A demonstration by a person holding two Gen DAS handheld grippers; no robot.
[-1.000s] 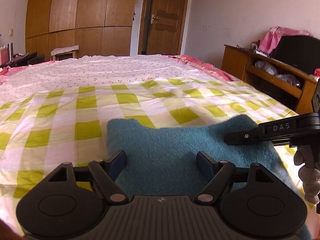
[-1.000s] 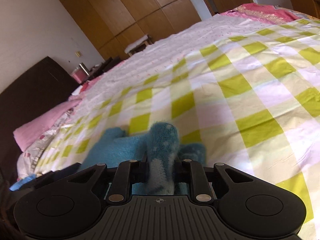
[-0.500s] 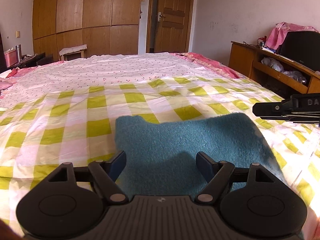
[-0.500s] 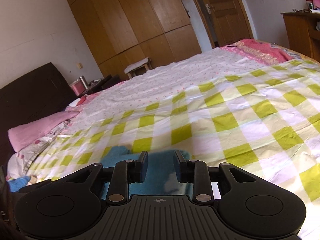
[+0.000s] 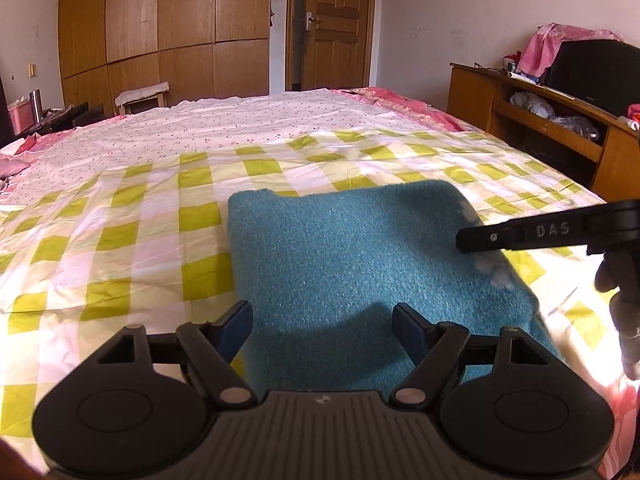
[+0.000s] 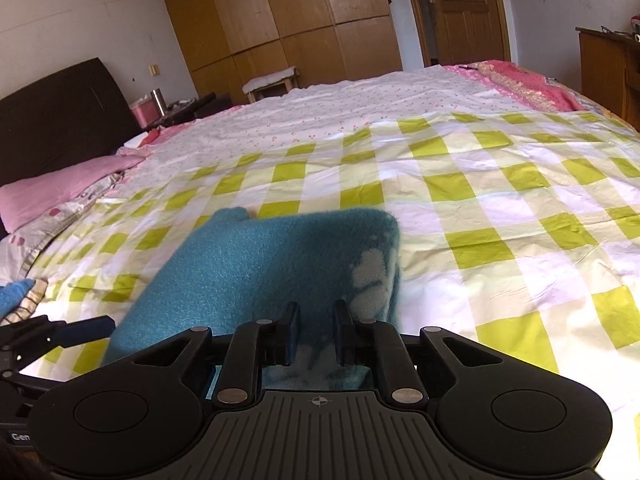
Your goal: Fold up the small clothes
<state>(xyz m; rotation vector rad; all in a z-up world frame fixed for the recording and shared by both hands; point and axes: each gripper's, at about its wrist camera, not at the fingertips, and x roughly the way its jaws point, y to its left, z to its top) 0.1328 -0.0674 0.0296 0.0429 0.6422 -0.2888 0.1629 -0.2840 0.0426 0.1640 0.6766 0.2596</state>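
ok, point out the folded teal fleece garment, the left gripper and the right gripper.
folded teal fleece garment (image 5: 360, 256): left wrist view, middle of its top face.
left gripper (image 5: 322, 330): left wrist view, midway between the open blue-padded fingertips.
right gripper (image 6: 317, 322): right wrist view, gap between its fingertips, above the garment's near edge.

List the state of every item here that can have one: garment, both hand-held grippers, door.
Teal fleece garment: folded, lying flat on the checked sheet.
Left hand-held gripper: open, empty, above the garment's near edge.
Right hand-held gripper: slightly open, gripping nothing.
Door: closed.
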